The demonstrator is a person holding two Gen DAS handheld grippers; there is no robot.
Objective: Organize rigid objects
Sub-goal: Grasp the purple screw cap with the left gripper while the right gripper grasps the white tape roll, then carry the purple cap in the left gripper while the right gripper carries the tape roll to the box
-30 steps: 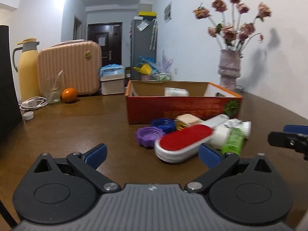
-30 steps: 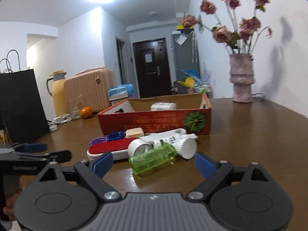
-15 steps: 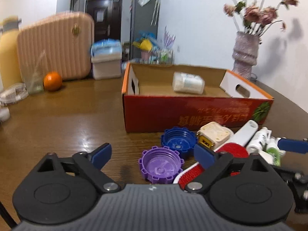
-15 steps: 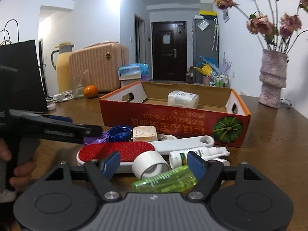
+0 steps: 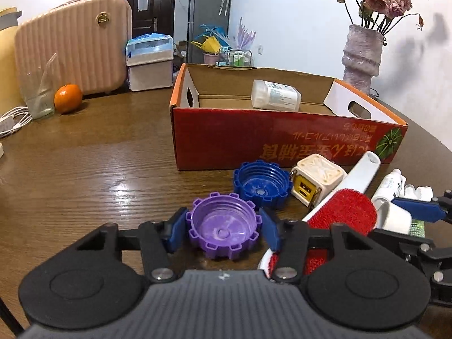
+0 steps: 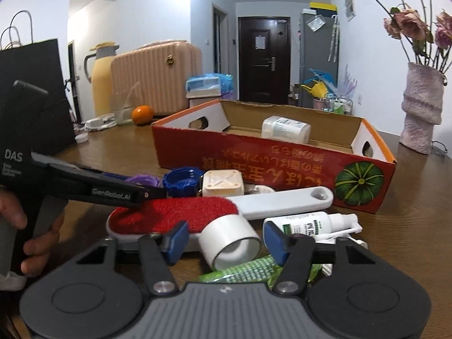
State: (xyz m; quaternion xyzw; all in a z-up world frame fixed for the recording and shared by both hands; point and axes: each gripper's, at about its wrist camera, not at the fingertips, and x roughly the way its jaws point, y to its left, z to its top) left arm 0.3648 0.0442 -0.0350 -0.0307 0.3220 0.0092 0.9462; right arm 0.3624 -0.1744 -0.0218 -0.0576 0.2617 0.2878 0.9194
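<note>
My left gripper has its blue pads on both sides of a purple toothed cap lying on the table; small gaps show beside the pads. A blue cap, a cream cube and a red lint brush lie beyond. My right gripper stands open around a white tape roll, above a green bottle and beside a white spray bottle. A red cardboard box holds one white bottle.
A vase of flowers stands at the back right. An orange, a glass, a pink suitcase and cables sit at the back left. A black paper bag stands at the left in the right wrist view.
Both grippers moved forward and down into the pile. The left now brackets the purple cap with its jaws narrowed; the right now brackets the white tape roll.
</note>
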